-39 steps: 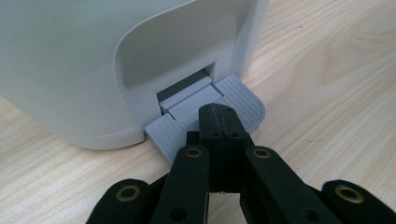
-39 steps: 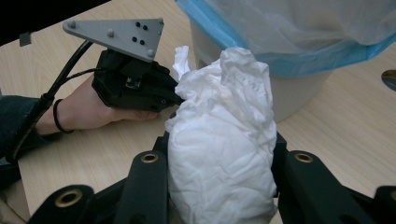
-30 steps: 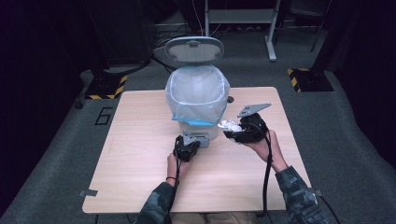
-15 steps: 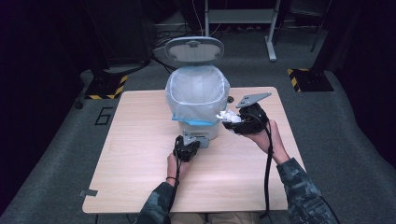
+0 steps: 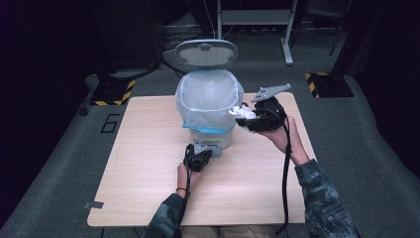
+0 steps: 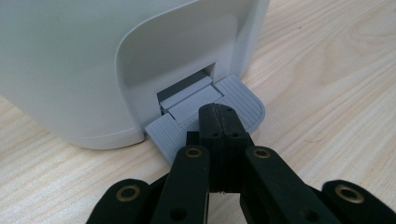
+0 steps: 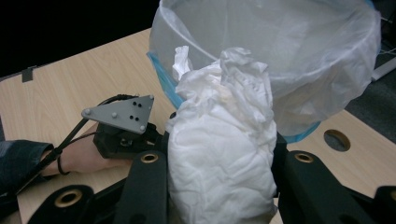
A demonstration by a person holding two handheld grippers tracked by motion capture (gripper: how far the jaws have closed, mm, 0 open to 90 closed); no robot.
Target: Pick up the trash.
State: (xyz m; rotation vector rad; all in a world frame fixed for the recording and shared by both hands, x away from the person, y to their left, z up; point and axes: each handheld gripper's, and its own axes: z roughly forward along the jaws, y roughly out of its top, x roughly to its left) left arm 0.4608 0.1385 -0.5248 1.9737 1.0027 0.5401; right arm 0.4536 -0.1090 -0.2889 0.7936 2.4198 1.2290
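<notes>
Here the bin's bag rim point(image 7: 280, 51) fronts the held tissue wad point(image 7: 224, 154).

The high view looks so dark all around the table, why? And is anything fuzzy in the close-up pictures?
In the high view, light falls on the table and the bin, while the room around stays almost black. In the right gripper view, the crumpled tissue is a little soft. In the left gripper view, the grey pedal is sharp; the jaws' lower parts blur slightly.
</notes>
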